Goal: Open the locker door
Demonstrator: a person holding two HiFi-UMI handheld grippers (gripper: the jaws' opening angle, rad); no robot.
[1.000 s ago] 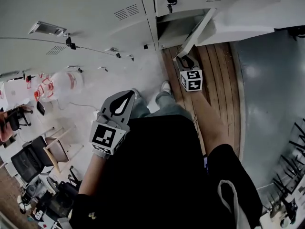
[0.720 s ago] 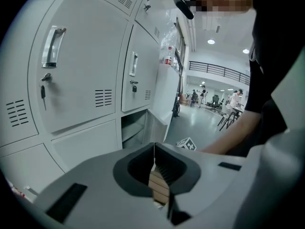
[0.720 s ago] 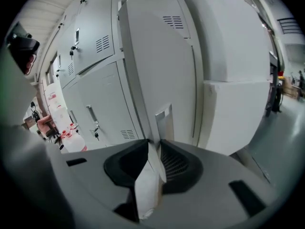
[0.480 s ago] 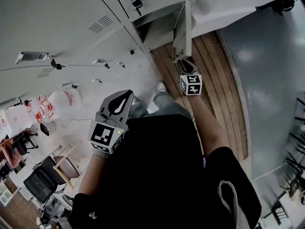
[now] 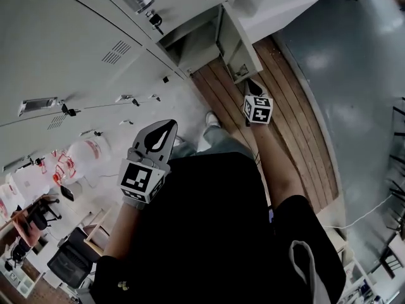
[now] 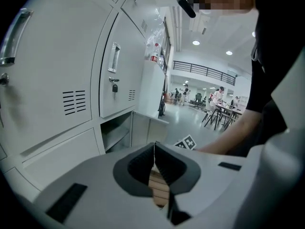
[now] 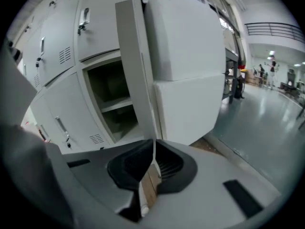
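Observation:
The grey locker door point(image 5: 239, 43) stands swung out from its locker point(image 5: 193, 46), whose shelves show inside point(image 7: 112, 99). The door's edge point(image 7: 128, 56) rises straight ahead in the right gripper view. My right gripper point(image 5: 253, 88) hangs just below and in front of the door's lower corner, over the wooden strip. It is shut, jaws together point(image 7: 153, 149), with nothing between them and apart from the door. My left gripper point(image 5: 168, 125) is held close to my body, also shut and empty point(image 6: 154, 151).
Closed lockers with handles point(image 6: 113, 58) line the left. One has a key in its lock point(image 5: 154, 19). A large white block point(image 7: 186, 56) stands right of the open door. Wooden flooring point(image 5: 285, 125) meets a grey floor point(image 5: 354, 75). A plastic bag point(image 5: 82, 157) and chairs point(image 5: 69, 268) lie lower left.
The locker door has swung further out from the locker. The right gripper, which was at the door's lower edge, now sits just off it. The left gripper has stayed put.

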